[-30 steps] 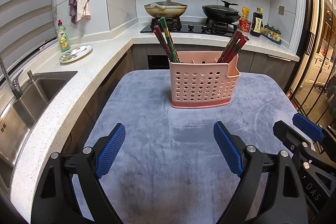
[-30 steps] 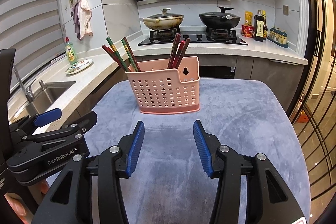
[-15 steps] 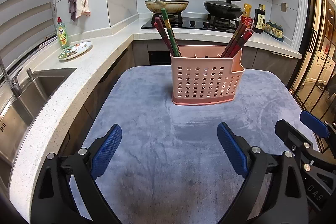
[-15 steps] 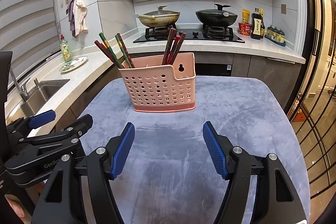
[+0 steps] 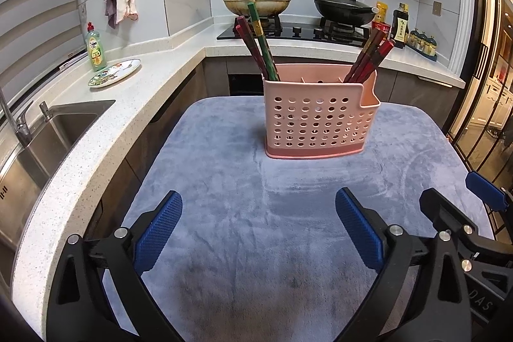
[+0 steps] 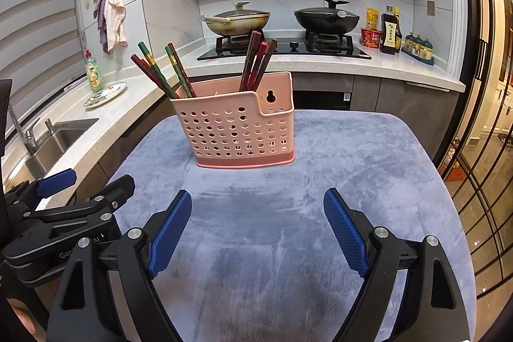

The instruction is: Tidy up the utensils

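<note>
Both claws empty: left gripper [image 5: 258,228] and right gripper [image 6: 258,225] jaws wide apart, just been opening. Pink utensil basket [image 5: 315,124] upright near grey mat's [image 5: 256,246] far edge, chopsticks [image 5: 261,48] inside.

Two lidded woks [image 5: 256,4] on the hob, dish soap [image 5: 95,48] beside painted plate [image 5: 115,72] — steel sink [image 5: 48,137], hanging cloths [image 6: 112,18]

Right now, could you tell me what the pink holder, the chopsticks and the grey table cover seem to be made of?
The pink holder looks like moulded plastic with a matt finish: rows of punched round holes and a keyhole hanging slot. The chopsticks seem lacquered wood or bamboo, glossy red, brown and green; the look leaves that open. The grey table cover appears to be plush fabric, since brush marks show in its nap.
</note>
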The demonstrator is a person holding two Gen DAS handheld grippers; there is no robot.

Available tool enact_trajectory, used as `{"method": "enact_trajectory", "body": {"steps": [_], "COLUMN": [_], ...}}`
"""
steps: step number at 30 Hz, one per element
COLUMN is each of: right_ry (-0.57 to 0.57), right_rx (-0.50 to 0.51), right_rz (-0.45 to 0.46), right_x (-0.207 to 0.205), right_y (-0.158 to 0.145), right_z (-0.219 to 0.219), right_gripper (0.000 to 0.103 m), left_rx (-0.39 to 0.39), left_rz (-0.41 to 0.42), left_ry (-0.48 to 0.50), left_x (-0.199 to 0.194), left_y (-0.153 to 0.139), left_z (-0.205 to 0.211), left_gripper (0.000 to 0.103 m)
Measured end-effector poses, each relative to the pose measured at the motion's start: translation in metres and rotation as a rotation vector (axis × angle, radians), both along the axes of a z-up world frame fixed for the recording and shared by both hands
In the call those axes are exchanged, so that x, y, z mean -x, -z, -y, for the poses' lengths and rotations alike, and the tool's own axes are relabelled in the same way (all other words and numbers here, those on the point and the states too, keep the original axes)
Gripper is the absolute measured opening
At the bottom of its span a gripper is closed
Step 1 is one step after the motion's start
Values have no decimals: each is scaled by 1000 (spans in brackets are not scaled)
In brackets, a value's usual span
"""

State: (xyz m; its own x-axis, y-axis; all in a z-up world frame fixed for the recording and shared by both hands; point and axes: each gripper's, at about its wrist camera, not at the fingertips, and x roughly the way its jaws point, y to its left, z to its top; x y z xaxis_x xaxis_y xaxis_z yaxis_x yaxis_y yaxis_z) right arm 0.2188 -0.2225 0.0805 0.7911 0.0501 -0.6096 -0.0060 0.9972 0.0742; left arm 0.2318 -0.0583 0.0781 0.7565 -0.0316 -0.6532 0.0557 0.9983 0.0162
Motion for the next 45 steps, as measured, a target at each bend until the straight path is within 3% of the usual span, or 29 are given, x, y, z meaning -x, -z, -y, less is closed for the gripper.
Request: {"method": "enact_trajectory", "body": {"steps": [45], "right_ry": [20], "right_rx": [6], "right_rz": [-23], "right_x": [-17], "right_y": [13], "right_z": [7], "right_gripper": [82], "left_rx": [-18], "left_rz": [5], "left_ry": [-3], "left_x": [-15], "left_y": [7], "left_z": [2], "left_gripper": [95]}}
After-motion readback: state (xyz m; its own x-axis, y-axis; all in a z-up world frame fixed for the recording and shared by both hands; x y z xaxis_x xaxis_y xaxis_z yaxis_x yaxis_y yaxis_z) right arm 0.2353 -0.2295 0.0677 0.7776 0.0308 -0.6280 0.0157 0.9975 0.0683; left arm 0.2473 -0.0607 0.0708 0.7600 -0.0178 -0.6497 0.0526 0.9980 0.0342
